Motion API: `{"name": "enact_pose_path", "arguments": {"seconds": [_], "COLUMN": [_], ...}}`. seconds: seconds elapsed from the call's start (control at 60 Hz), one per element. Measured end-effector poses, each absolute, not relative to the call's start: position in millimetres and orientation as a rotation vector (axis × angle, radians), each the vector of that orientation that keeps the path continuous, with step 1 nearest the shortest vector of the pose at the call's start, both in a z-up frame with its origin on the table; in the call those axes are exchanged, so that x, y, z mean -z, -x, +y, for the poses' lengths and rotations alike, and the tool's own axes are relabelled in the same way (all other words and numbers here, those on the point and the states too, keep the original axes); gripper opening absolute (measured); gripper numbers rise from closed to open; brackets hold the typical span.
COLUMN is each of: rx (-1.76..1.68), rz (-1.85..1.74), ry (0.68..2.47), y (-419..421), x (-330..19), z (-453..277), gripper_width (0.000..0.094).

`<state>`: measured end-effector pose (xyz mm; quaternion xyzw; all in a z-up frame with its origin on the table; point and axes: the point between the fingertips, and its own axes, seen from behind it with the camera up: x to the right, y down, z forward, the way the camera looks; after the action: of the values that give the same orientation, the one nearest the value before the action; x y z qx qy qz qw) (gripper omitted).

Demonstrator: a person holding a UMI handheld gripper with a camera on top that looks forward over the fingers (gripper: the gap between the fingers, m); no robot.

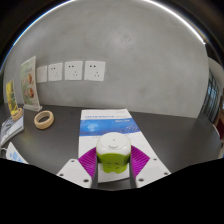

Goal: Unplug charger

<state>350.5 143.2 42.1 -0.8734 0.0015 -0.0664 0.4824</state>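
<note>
A small charger [112,155] with a white top and a lime-green body sits between my two purple pads. Both fingers [89,162] press on its sides, so my gripper [112,165] is shut on it. I hold it over the dark table [175,140], just in front of a white and blue box [110,122]. A row of white wall sockets [72,71] sits on the grey wall well beyond the fingers and to the left, far from the charger. No cable shows on the charger.
A roll of tape [44,119] lies on the table left of the box. A standing card [31,82] and a yellow item [10,95] are by the wall at the far left.
</note>
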Motion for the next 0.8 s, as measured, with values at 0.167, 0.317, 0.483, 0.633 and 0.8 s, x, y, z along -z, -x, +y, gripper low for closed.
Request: {"name": "enact_pose_path", "arguments": {"seconds": [0.167,0.317,0.483,0.633,0.8], "rx": [0.086,0.026,-0.005,0.048,0.053], "rz": [-0.067,-0.051,-0.045,-0.021,0.029], "ry": [2.125,2.114,2.115,2.076,2.069], "y": [-351.7,-349.0,-342.1,-331.8,-283.3], "x": [-40.8,-37.5,-44.7,-65.9,-82.6], "z": [171.9,175.8,154.3,109.5,27.0], "gripper_width": [0.0501,0.0865,0.0837,0.0841,0.0837]}}
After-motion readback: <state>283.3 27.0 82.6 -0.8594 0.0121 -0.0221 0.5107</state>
